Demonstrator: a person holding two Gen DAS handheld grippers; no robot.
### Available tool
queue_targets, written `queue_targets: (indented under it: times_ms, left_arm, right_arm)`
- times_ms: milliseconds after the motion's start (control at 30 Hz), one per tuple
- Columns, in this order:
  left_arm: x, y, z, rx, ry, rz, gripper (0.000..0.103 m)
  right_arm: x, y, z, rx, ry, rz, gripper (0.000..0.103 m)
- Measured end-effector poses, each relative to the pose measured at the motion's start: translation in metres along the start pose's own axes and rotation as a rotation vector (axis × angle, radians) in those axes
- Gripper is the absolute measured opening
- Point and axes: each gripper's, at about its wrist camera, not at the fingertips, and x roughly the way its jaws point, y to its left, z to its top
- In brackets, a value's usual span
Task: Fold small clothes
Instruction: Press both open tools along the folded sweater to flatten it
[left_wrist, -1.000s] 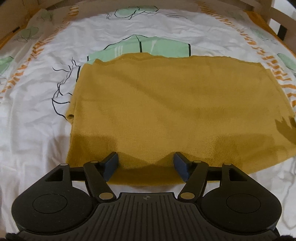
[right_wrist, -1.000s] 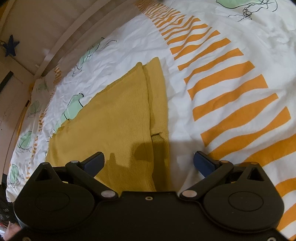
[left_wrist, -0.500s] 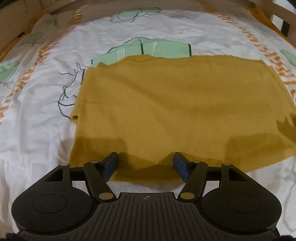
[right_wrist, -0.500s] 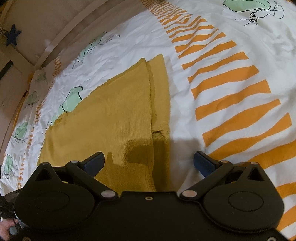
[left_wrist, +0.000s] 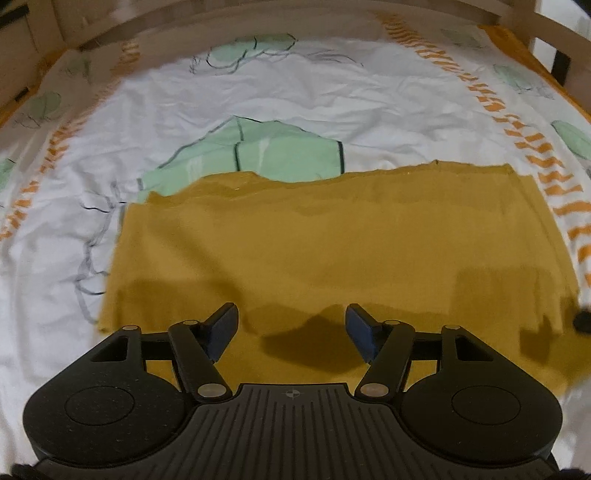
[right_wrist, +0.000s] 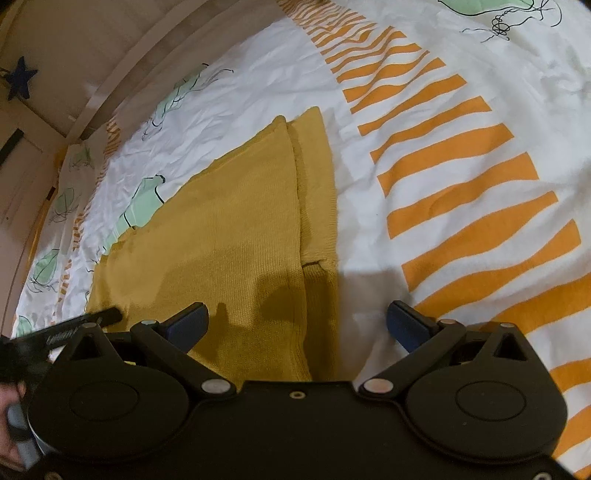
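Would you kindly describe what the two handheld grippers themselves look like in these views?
Both look alike. The left gripper and the right gripper have matt black bodies with two round housings, each bearing a shallow circular recess. Black linkage arms with silver pivot pins carry dark blue pads on the jaws. The left body shows ribbed grooves and a small cross-in-circle mark; the right is smooth with a central screw.

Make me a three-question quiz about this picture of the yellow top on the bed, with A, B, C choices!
1. Where does the mustard knit garment lie?
A. On the patterned bedsheet
B. In a basket
C. On a chair

2. What colour are the sheet's stripes?
A. Blue
B. Orange
C. Purple

3. How do the right gripper jaws stand?
A. Clamped on the cloth
B. Shut and empty
C. Wide apart, holding nothing

Answers: 1 A, the garment lies flat on the sheet. 2 B, orange bars run beside it. 3 C, the pads stand far apart above the garment's edge.
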Motion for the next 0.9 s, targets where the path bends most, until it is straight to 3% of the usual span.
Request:
queue_targets:
  times_ms: [200,467,800,900]
  left_arm:
    - [0.033,0.002,0.022,-0.065,0.058,-0.006,0.063]
    - [0.058,0.005,0.048,-0.15,0.076,0.007,0.064]
    - [0.059,0.003,0.067,-0.139,0.099,0.02,0.063]
    - [0.045,0.003,0.071,-0.141,0.073,-0.056,0.062]
  right_arm:
    - [-0.001,-0.003,0.003,0.018,0.011,0.013,0.103]
    - [-0.001,-0.004,0.003,0.024,0.015,0.019,0.103]
    - [-0.001,-0.005,0.003,0.028,0.017,0.023,0.103]
    - [-0.001,-0.007,0.005,0.044,0.018,0.032,0.103]
